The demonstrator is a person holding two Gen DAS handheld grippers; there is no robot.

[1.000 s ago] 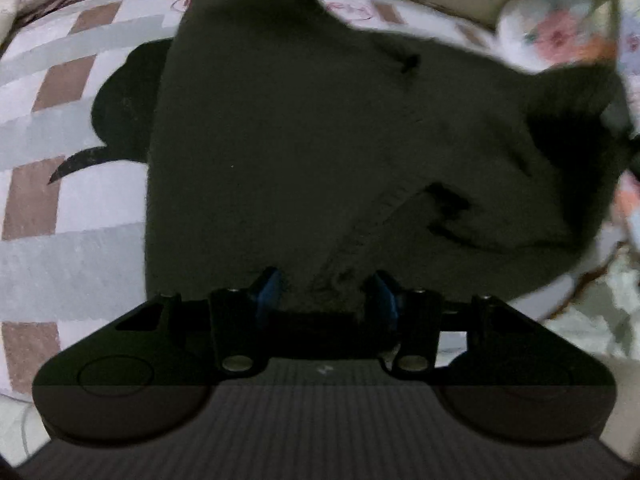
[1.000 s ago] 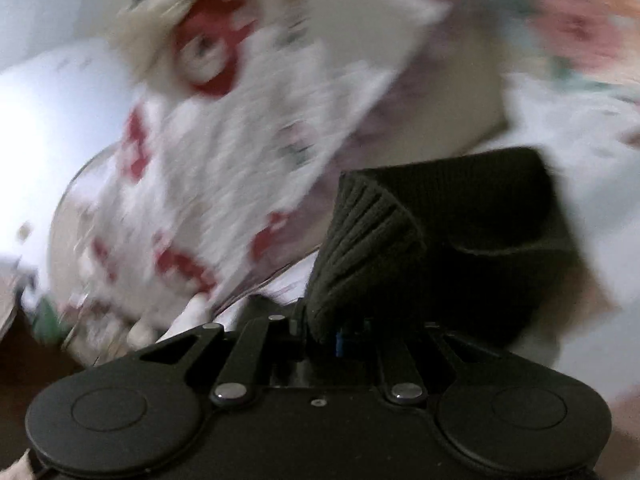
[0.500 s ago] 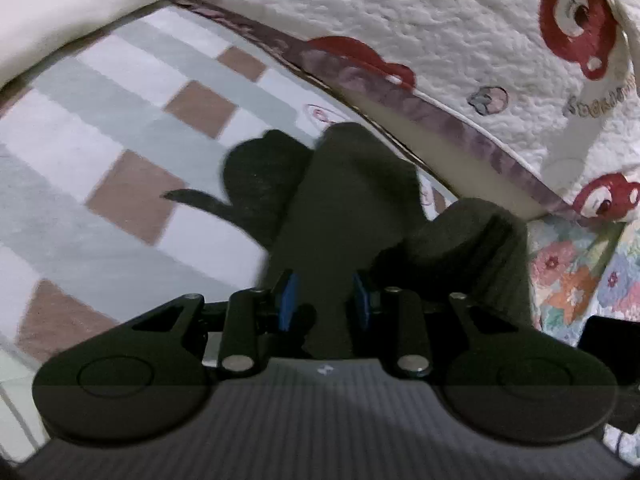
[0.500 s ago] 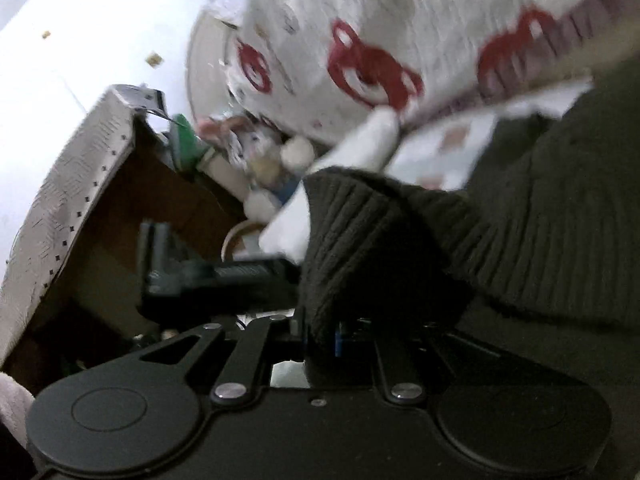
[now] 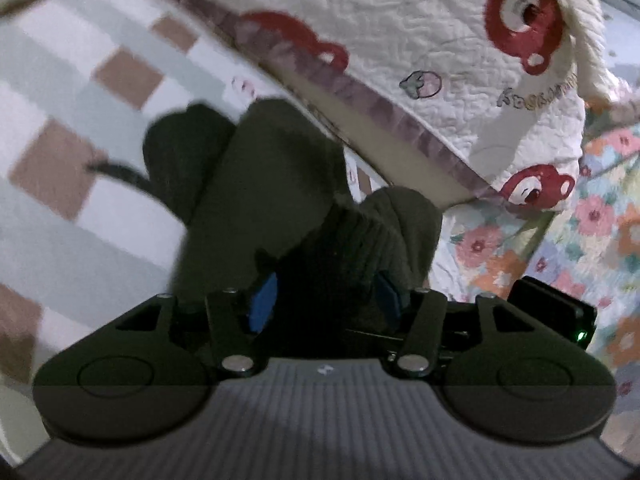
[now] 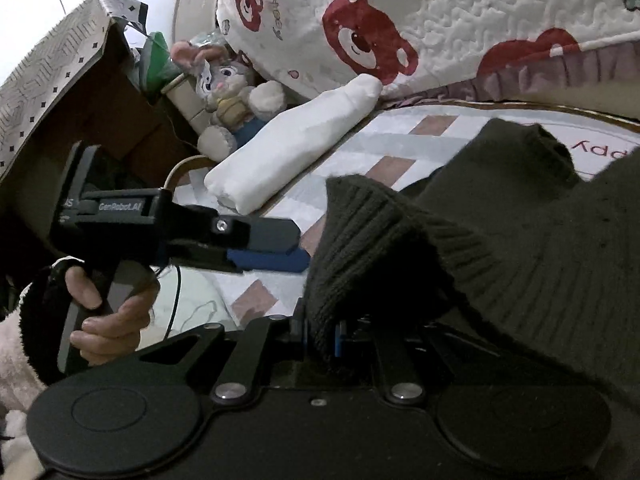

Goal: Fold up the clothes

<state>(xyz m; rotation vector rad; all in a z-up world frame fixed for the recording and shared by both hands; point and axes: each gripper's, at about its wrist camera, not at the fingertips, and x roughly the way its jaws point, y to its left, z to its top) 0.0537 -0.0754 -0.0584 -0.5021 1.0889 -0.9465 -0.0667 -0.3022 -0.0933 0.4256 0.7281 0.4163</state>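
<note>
On the checked bed sheet, reading left to right: one dark knit sweater, lying partly bunched on the sheet, its near edge gathered up at both grippers. Item, left gripper: blue pads standing well apart and opening, with a dark ribbed fold of the sweater lying between them; the pads do not appear to press on it. In the right wrist view this gripper shows side-on, a hand around its handle, its fingers just beside the ribbed hem. Item, right gripper: jaws nearly together, clamped on the ribbed hem, which stands up in a thick ridge above the pads. Background: bear-print quilt, white rolled pillow, plush rabbit, floral cover at far right. Handling note, as judgement: the step appears to be carrying the hem across for a fold; the right should hold firm while the left takes a fresh, even bite beside it, keeping the edge level and taut so the thick knit lies flat, not rolled.
</note>
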